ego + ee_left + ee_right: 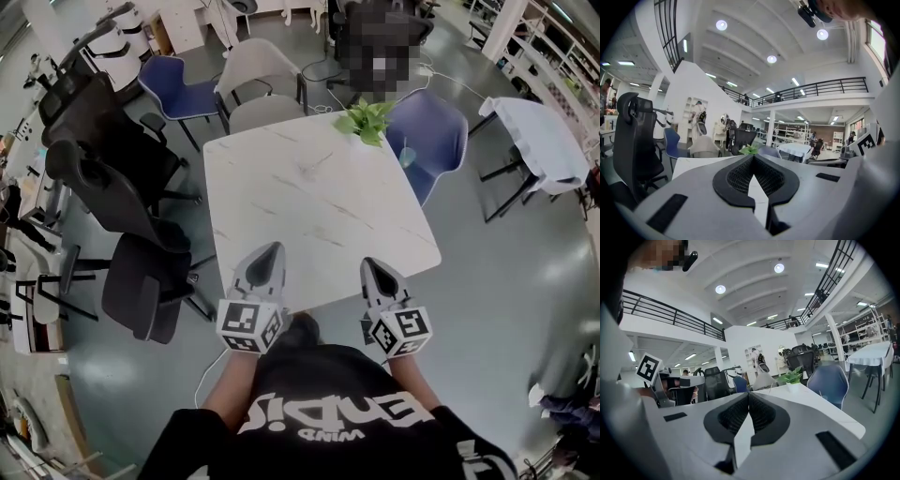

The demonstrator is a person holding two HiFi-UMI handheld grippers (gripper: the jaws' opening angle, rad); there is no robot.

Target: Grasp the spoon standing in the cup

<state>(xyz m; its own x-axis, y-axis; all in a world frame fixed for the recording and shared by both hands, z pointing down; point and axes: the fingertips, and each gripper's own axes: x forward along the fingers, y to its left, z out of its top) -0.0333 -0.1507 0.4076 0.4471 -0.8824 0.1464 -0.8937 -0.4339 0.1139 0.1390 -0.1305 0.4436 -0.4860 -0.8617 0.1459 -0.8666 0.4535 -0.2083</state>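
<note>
White table (pixel 309 187) carries a plant (pixel 366 120) at its far edge, with black chairs (pixel 112 187) along the left and a grey chair (pixel 265 111) and a blue chair (pixel 436 136) at the far side. Spoon and cup: can't make them out in any view, so no axis to give. Left gripper (pixel 274 247) and right gripper (pixel 367 263) sit side by side over the near edge, roughly level, aimed across the table toward the plant (both jaw pairs pressed together, gripping nothing).
</note>
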